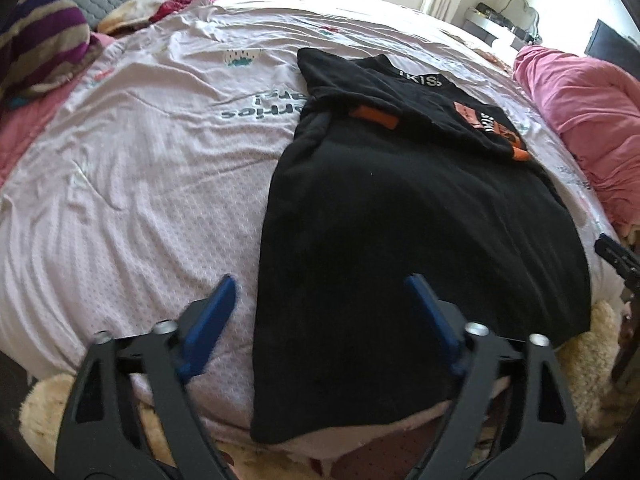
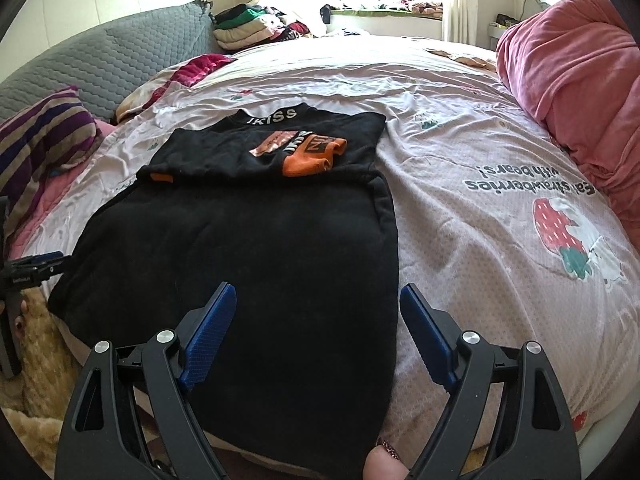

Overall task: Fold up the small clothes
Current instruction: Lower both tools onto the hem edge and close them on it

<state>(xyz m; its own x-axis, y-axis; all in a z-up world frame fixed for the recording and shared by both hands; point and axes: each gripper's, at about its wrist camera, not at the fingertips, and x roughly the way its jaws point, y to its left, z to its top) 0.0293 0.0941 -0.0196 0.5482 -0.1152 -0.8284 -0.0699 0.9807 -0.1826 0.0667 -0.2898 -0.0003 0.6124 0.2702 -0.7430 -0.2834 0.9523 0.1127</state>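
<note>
Black top (image 2: 248, 240) lies flat on the bed (image 2: 460, 216), sleeves folded in. Left tool (image 1: 320, 292) and right tool (image 2: 318, 296) hover spread wide, empty, over its near hem. Best pinch both hem corners evenly and carry them to the collar.

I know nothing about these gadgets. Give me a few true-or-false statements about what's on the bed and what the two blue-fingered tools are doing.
1. The black shirt lies spread on a pale pink bedsheet. True.
2. The left gripper is clamped on the shirt's hem. False: its jaws stand open, holding nothing.
3. The shirt's sleeves, with orange cuffs, are folded in across the chest. True.
4. The right gripper is shut. False: its jaws are wide apart over the shirt's lower right edge.
5. The collar reads "IKISS". True.
6. The pink blanket covers the shirt. False: it is heaped at the bed's right side, apart from the shirt.
</note>
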